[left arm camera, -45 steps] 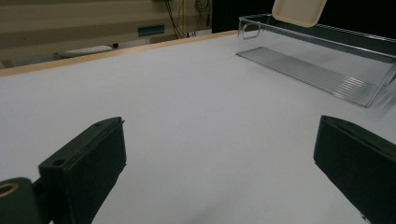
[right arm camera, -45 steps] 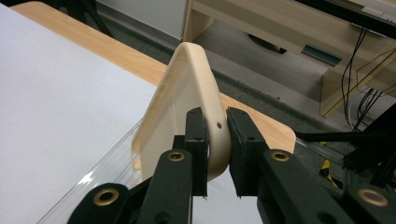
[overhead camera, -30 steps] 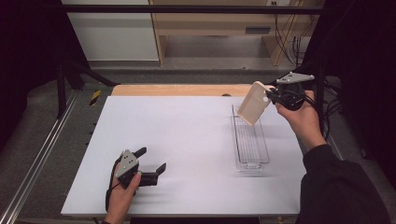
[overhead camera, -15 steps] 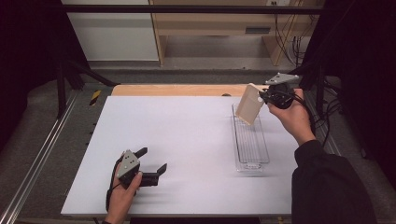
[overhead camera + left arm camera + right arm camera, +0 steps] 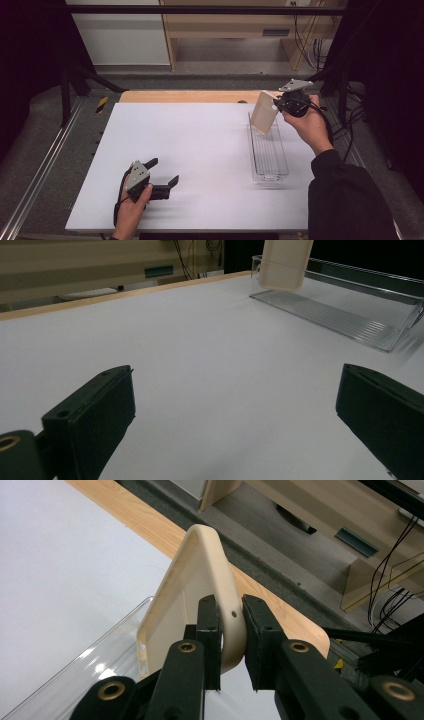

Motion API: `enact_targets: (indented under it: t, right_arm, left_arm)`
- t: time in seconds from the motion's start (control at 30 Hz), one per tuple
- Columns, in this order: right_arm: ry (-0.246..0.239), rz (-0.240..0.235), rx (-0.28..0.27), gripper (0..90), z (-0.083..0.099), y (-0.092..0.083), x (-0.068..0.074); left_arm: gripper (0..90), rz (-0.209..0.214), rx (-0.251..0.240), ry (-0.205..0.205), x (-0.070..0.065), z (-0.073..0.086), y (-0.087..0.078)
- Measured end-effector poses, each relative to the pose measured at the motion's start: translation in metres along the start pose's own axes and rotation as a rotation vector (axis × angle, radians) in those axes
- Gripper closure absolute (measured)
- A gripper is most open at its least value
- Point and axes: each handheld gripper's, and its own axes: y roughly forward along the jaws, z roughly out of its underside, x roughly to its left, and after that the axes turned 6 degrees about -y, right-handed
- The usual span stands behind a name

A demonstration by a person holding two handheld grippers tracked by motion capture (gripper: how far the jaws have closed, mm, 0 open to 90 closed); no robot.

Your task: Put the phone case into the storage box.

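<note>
Tray (image 5: 263,119) sits pinched by its rim between the fingers of our right gripper (image 5: 276,106), held tilted in the air over the far end of the rack (image 5: 270,155). In the right gripper view the fingers (image 5: 209,630) close on the cream rim, one pad inside, one outside, so the tray (image 5: 192,585) fans out ahead and left of them with the rack wall (image 5: 95,660) below it.

Key relation: the rack lies straight under and toward us from the tray; its long axis runs near-to-far on the counter (image 5: 190,145). The tray's flat face looks roughly crosswise to that axis, so we judge it needs lowering, maybe a small turn, to slot in. Right hand (image 5: 312,127) is by far the nearer one.

Our left gripper (image 5: 162,176) rests on the near left of the counter, well apart from the rack, fingers (image 5: 95,415) spread wide with nothing between them; its view shows the tray (image 5: 285,262) and rack (image 5: 340,315) far off.

Count: one tray, one rack, two grippers.
</note>
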Motion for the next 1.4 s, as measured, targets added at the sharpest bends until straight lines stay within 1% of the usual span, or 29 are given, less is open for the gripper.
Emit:
enact_targets:
  t: [0.07, 0.27, 0.53, 0.57, 0.63, 0.7, 0.8, 0.9, 1.1, 1.4]
  right_arm:
    - [-0.012, 0.002, 0.001, 78.8, 0.000, 0.002, 0.000]
    - [-0.021, 0.006, 0.009, 78.7, -0.001, 0.008, 0.004]
    - [-0.029, 0.023, 0.009, 78.5, -0.002, 0.018, 0.006]
    - [-0.038, 0.025, 0.009, 78.5, -0.002, 0.020, 0.007]
    - [-0.036, 0.032, 0.013, 78.3, -0.002, 0.022, 0.008]
    - [-0.027, 0.040, 0.006, 78.1, -0.003, 0.024, 0.008]
    - [-0.030, 0.055, 0.002, 77.8, -0.003, 0.026, 0.007]
    - [-0.019, 0.068, -0.004, 77.5, -0.003, 0.028, 0.007]
    - [-0.013, 0.094, -0.011, 77.0, -0.003, 0.033, 0.007]
    - [0.011, 0.111, -0.024, 75.9, -0.002, 0.039, 0.006]
  left_arm:
    - [2.3, 0.000, 0.000, 0.002, 0.000, 0.000, 0.000]
    - [2.3, 0.001, -0.001, 0.000, 0.000, 0.000, 0.000]
    - [2.3, 0.002, -0.003, 0.001, 0.000, 0.000, 0.000]
    - [2.3, 0.001, -0.003, 0.001, 0.000, 0.000, 0.000]
    - [2.3, 0.002, -0.003, 0.001, 0.000, -0.001, 0.000]
    - [2.3, 0.002, -0.004, 0.000, 0.000, -0.001, -0.001]
    - [2.3, 0.001, -0.004, -0.002, 0.000, 0.000, -0.001]
    - [2.3, 0.001, -0.004, -0.002, 0.000, -0.001, -0.001]
    - [2.3, 0.001, -0.004, -0.003, 0.001, -0.001, -0.001]
    - [2.3, 0.000, -0.005, -0.006, 0.001, -0.001, -0.001]
